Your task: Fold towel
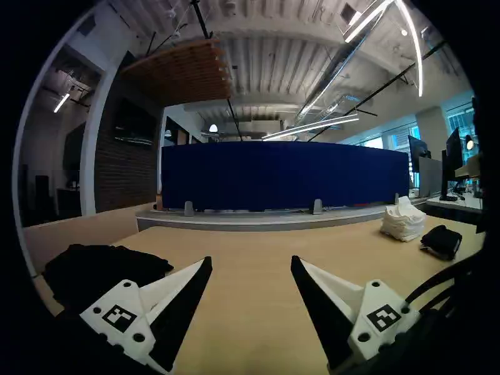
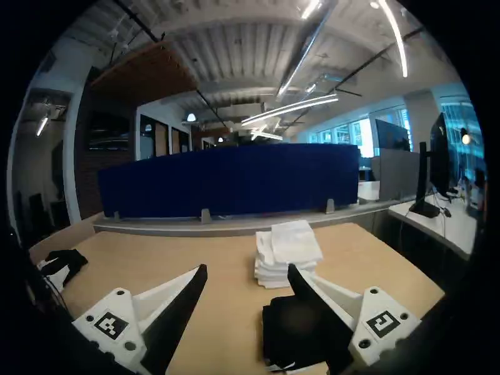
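My left gripper [image 1: 250, 259] stands open low over the wooden table [image 1: 250, 300], with nothing between its fingers. A crumpled black towel [image 1: 100, 269] lies just left of its left finger. A stack of folded white towels [image 1: 403, 219] sits at the far right, with a folded black towel [image 1: 440, 240] beside it. My right gripper [image 2: 247, 267] is open too. The white towel stack [image 2: 284, 250] lies just ahead of it, and the folded black towel [image 2: 294, 328] rests on the table, partly hidden behind the right finger.
A blue partition [image 1: 281, 175] on a grey rail runs along the table's far edge. Desks with monitors [image 2: 431, 169] stand to the right. Black cloth [image 2: 62, 259] lies at the table's far left in the right gripper view. Bare wood lies between the piles.
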### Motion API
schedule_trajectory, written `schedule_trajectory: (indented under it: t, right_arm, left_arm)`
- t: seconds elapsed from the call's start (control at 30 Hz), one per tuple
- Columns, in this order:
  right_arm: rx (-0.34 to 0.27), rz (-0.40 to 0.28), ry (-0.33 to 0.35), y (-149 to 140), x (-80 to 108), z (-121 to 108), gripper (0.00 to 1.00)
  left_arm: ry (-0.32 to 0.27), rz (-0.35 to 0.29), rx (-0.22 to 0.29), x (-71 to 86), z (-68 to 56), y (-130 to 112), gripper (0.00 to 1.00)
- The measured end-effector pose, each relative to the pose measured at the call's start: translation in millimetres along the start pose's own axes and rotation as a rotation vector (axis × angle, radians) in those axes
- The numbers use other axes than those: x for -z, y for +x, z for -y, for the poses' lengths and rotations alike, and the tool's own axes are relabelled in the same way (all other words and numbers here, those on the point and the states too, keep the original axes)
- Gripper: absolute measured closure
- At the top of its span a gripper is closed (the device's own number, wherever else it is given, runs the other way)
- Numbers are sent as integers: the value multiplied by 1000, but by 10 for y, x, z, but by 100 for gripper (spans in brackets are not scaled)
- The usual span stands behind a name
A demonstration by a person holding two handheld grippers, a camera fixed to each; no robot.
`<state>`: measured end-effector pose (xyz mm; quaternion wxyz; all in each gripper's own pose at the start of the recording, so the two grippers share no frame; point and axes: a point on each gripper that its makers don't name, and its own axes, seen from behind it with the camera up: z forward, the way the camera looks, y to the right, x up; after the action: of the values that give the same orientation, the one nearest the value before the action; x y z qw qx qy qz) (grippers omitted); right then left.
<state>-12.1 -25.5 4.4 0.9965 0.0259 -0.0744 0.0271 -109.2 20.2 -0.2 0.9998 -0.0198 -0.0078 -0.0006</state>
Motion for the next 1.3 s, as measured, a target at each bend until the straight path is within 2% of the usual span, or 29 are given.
schedule_trajectory:
  t: [0.4, 0.7, 1.0, 1.3]
  right_arm:
    - [-55, -115, -17, -132, -41, -250, 0]
    - [-28, -114, -13, -493, -103, -296, 0]
    - [-50, -162, -31, -538, -166, -426, 0]
    - [-65, -165, -42, -677, -181, -528, 0]
  left_arm:
    - [0, 0, -1, -3, 10, -4, 6]
    - [0, 0, -2, -2, 19, -10, 6]
    - [0, 0, -2, 6, 23, -14, 6]
    - [0, 0, -2, 2, 27, -20, 6]
